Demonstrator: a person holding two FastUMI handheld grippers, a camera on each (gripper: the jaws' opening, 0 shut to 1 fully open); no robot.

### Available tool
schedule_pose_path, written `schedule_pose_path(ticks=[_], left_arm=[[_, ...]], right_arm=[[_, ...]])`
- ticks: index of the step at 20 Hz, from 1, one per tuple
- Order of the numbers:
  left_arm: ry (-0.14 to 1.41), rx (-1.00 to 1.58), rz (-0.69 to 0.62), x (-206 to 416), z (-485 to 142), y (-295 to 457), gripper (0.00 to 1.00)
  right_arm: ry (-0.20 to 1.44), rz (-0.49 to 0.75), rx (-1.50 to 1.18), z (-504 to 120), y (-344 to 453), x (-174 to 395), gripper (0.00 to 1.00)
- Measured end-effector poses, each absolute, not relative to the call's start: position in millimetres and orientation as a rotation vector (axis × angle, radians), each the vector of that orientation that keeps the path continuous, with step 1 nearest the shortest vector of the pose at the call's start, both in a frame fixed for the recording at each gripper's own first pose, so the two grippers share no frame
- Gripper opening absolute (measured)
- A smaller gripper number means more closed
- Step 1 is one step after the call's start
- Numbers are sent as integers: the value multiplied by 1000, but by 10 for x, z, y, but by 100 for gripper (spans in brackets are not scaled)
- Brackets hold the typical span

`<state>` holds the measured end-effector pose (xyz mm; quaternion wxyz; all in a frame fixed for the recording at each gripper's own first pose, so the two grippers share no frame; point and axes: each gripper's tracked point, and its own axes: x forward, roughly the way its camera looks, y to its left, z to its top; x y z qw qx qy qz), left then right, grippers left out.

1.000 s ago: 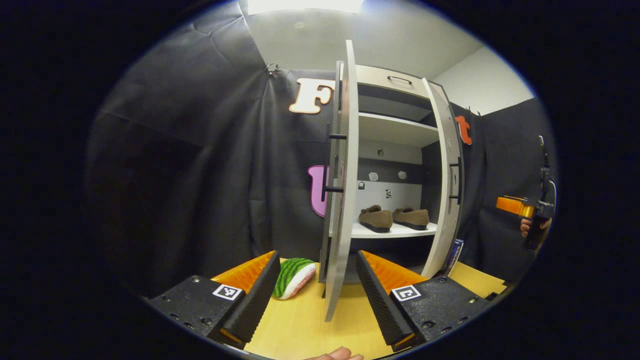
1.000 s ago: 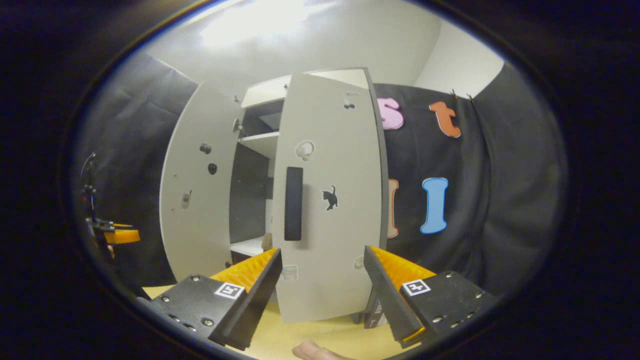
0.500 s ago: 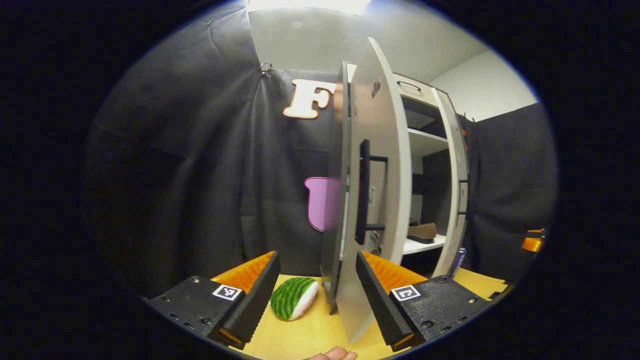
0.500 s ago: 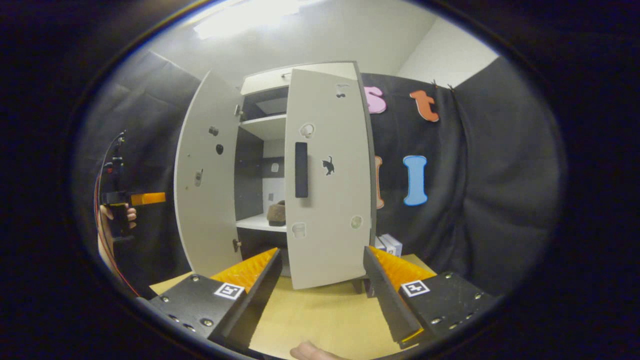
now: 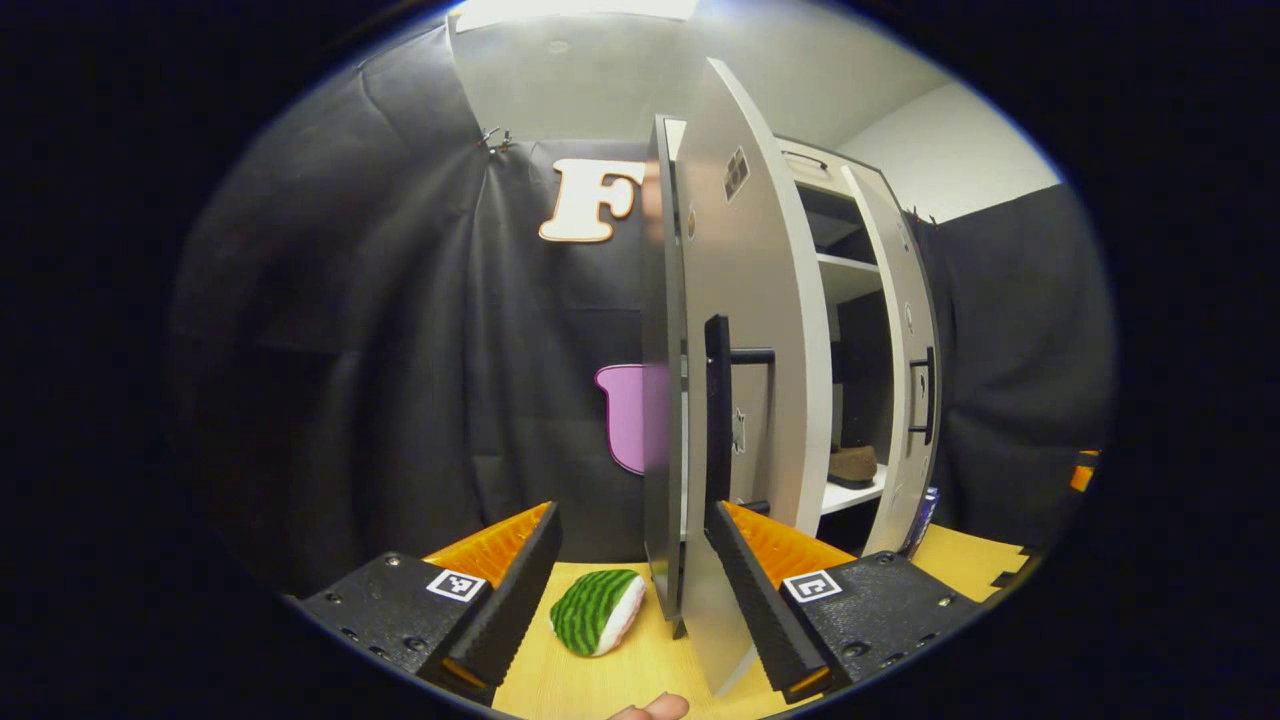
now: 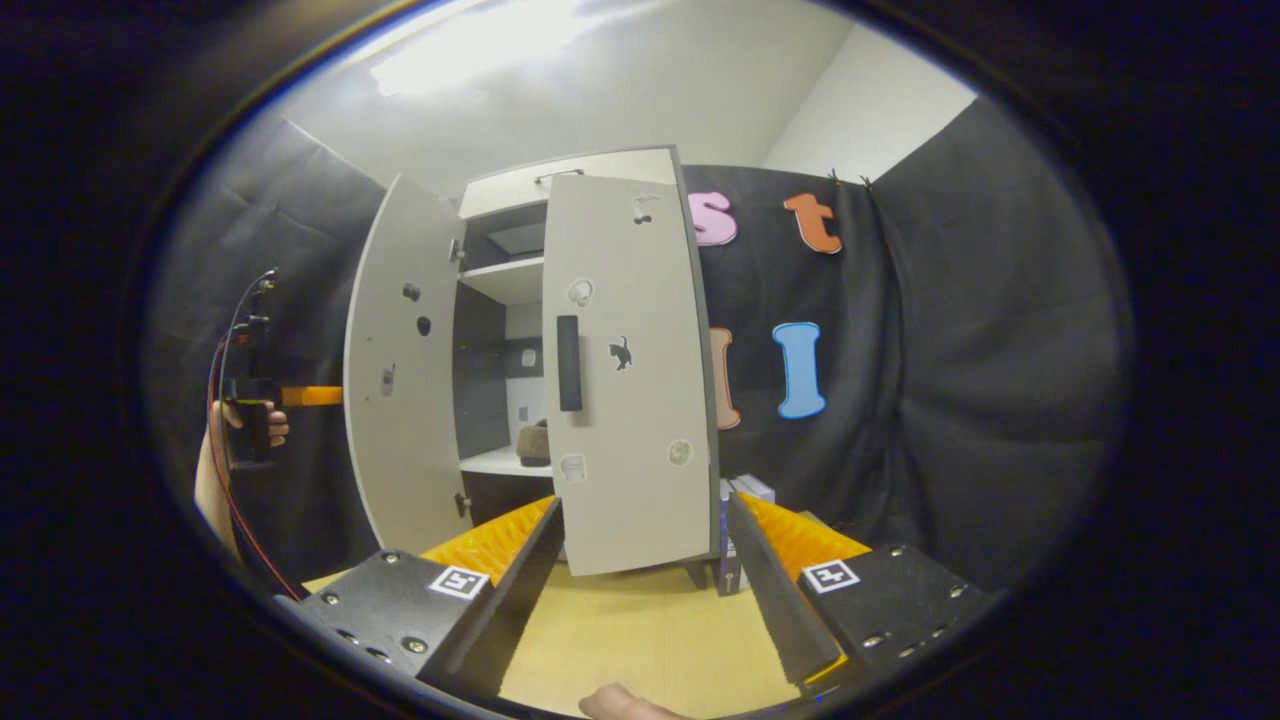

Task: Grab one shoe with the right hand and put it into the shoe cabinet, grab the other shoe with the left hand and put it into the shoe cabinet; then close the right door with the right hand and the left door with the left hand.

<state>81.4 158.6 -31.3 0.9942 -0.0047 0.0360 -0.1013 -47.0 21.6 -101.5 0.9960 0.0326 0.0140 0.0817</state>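
1. left gripper [image 5: 632,560] jaws spread wide, nothing between the fingers; the left door's [image 5: 745,330] lower edge sits just ahead of them, close to the inner finger.
2. right gripper [image 6: 645,560] jaws also released and empty; the right door [image 6: 625,380] hangs half shut straight ahead.
3. one brown shoe [image 5: 853,466] rests on the cabinet shelf [image 5: 850,495], seen past the left door.
4. a watermelon plush [image 5: 597,611] lies on the table [image 6: 640,640] between the left jaws.

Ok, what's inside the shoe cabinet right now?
A brown shoe sits on the lower shelf of the shoe cabinet. The half-closed doors cover the rest, so a second shoe cannot be confirmed.
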Motion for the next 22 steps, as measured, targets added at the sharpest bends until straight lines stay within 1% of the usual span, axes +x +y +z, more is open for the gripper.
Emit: schedule_pose_path(ticks=[1, 2, 3, 4, 5, 7, 9, 11, 12, 13, 15, 16, 17, 20, 22], left_arm=[[102, -22, -256, 826, -333, 1414, 93], [143, -7, -266, 818, -450, 1339, 88], [172, 28, -228, 772, -516, 1412, 86], [200, 44, -184, 826, -516, 1493, 84], [207, 37, -179, 799, -501, 1518, 86], [146, -12, -139, 791, -357, 1575, 86], [97, 22, -111, 750, -237, 1789, 93], [98, 61, -78, 792, -232, 1878, 92], [109, 66, -66, 841, -237, 1897, 94], [123, 66, -69, 898, -254, 1871, 93], [155, 75, -68, 991, -316, 1799, 94], [150, 67, -75, 996, -273, 1786, 87], [140, 40, -88, 1007, -237, 1740, 82], [156, -18, -118, 997, -271, 1608, 82], [166, -17, -103, 1045, -293, 1606, 81]], right_arm=[[17, 168, 61, -983, 226, -500, 95], [9, 173, 59, -958, 241, -528, 98], [5, 176, 58, -949, 252, -544, 98], [0, 178, 60, -950, 256, -560, 95], [1, 182, 57, -951, 258, -577, 98], [5, 184, 52, -959, 247, -553, 98], [9, 179, 59, -971, 232, -547, 98], [12, 185, 64, -979, 263, -552, 98], [10, 184, 63, -976, 258, -555, 98], [6, 180, 63, -962, 261, -551, 98], [6, 185, 63, -965, 286, -548, 98], [8, 190, 64, -987, 316, -546, 98], [7, 191, 66, -986, 329, -560, 98], [-2, 195, 75, -961, 355, -557, 98], [-1, 200, 79, -964, 382, -561, 98]])
